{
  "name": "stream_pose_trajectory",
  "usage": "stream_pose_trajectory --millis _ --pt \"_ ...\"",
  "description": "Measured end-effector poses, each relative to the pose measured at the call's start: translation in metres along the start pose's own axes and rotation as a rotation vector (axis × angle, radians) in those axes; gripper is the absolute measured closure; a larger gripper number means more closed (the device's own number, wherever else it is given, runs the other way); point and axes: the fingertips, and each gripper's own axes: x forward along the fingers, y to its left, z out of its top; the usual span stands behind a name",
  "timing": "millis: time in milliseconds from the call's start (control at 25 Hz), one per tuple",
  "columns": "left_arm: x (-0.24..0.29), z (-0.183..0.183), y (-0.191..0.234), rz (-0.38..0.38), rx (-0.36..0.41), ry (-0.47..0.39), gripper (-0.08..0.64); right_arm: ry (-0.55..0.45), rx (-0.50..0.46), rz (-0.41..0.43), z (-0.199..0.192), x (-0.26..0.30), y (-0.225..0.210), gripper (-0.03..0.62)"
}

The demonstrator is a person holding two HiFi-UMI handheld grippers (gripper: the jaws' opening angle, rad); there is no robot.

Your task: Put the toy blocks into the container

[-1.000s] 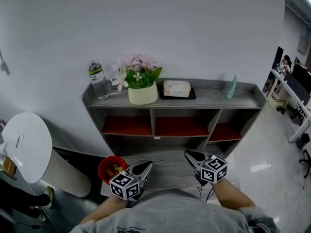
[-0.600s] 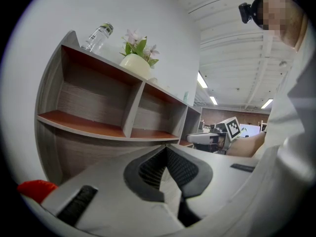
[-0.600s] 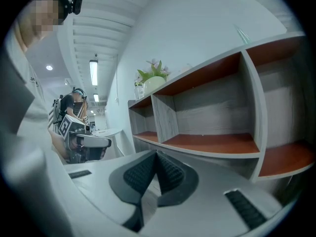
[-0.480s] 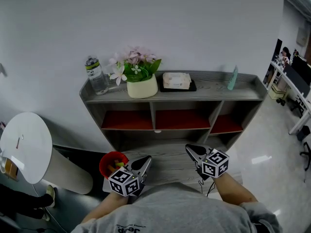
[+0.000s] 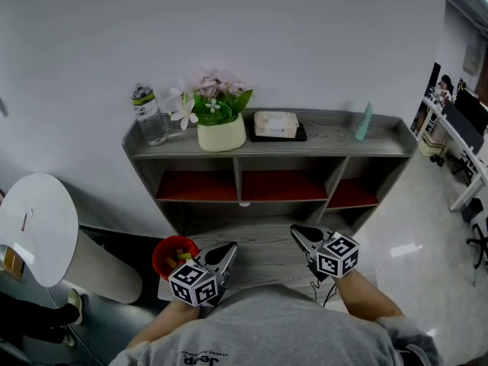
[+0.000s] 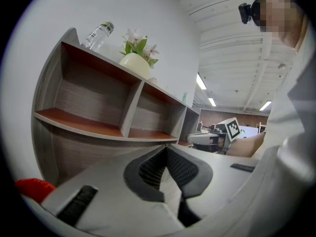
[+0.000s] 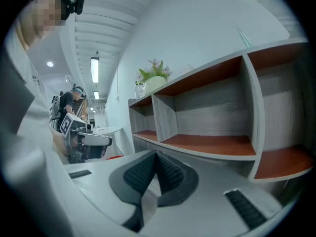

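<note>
1. Black ribbed pads (image 6: 183, 169) of the left gripper (image 6: 166, 150) meet at their tips: the jaws are together, with nothing between them.
2. Pads (image 7: 140, 174) of the right gripper (image 7: 157, 155) are likewise pressed together and hold nothing.
3. Both grippers are held low over the grey wood-grain tabletop (image 5: 263, 269), side by side but apart, and point toward the shelf unit (image 5: 320, 145). Whether they touch the tabletop cannot be told.
4. At the table's left edge, just beside the left gripper, stands the red container (image 5: 160, 256). The toy blocks (image 5: 183, 259), yellow and green among them, lie inside it, partly hidden behind the left gripper's marker cube.
5. The shelf unit is grey with red-brown compartments. On its top, from left to right, stand a water bottle (image 5: 146, 114), a cream flower pot (image 5: 221, 134), a tissue pack (image 5: 276, 123) on a dark tray, and a teal bottle (image 5: 364, 122).
6. Further left is a white round table (image 5: 34, 227).
</note>
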Motion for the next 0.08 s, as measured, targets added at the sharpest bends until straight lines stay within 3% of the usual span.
stream_pose_trajectory --millis 80 --pt "0.0003 0.0008 -0.0001 -0.001 0.001 -0.001 0.548 0.003 -0.007 0.001 0.0004 -0.0001 -0.0002 0.584"
